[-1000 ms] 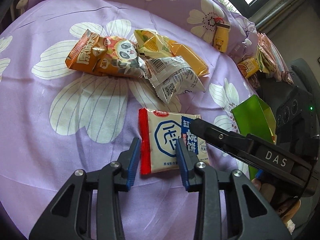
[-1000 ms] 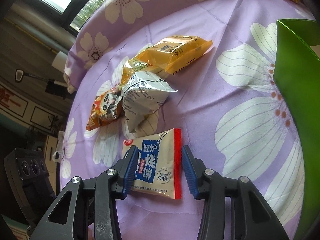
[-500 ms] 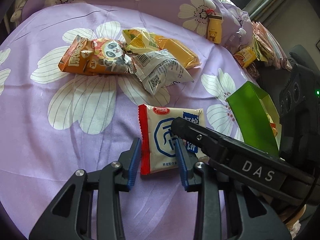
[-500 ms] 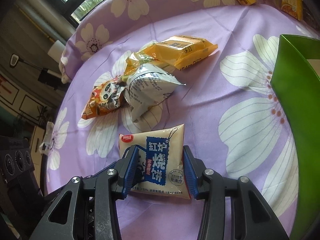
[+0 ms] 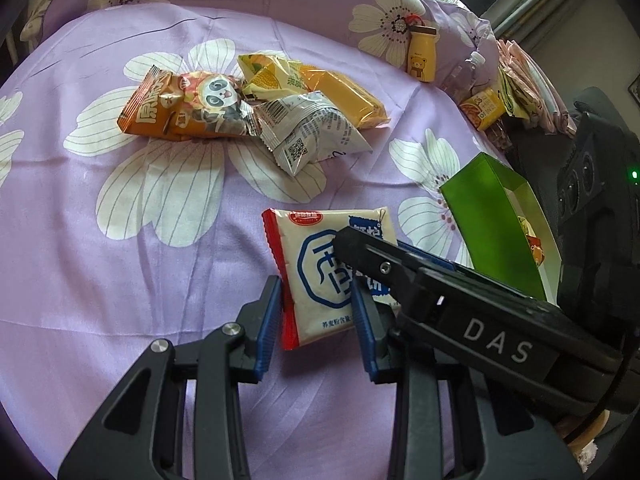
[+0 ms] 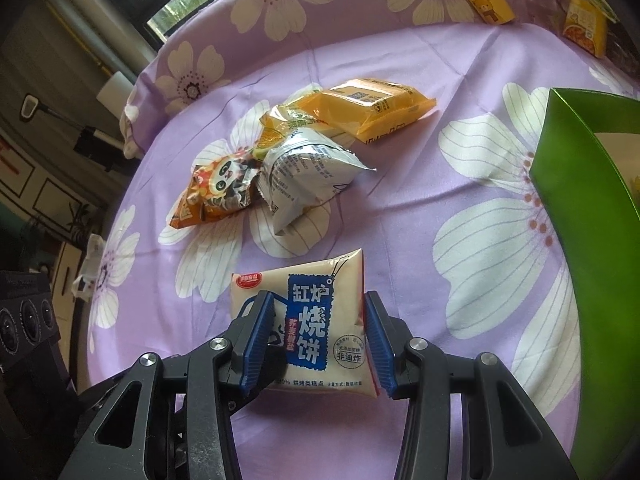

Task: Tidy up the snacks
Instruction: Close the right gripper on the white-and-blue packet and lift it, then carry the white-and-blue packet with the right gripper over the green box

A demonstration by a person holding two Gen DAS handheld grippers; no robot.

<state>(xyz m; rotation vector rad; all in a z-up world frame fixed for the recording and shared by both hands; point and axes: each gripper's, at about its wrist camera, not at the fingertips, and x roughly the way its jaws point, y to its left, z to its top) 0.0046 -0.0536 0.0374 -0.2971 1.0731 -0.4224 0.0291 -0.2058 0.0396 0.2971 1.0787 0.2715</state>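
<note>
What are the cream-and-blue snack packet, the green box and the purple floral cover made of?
Cream-and-blue snack packet: looks like glossy plastic film, with crimped red seal edges and a puffed body.
Green box: probably coated cardboard, given its flat stiff panels, sharp folds and sheen.
Purple floral cover: woven fabric, slightly satiny, creased softly.

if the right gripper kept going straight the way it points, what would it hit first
The right gripper is already closed on the cream biscuit packet. Pushing on, the packet would probably press into the purple floral cloth just ahead; the silver packet lies farther along, though depth is unclear.
</note>
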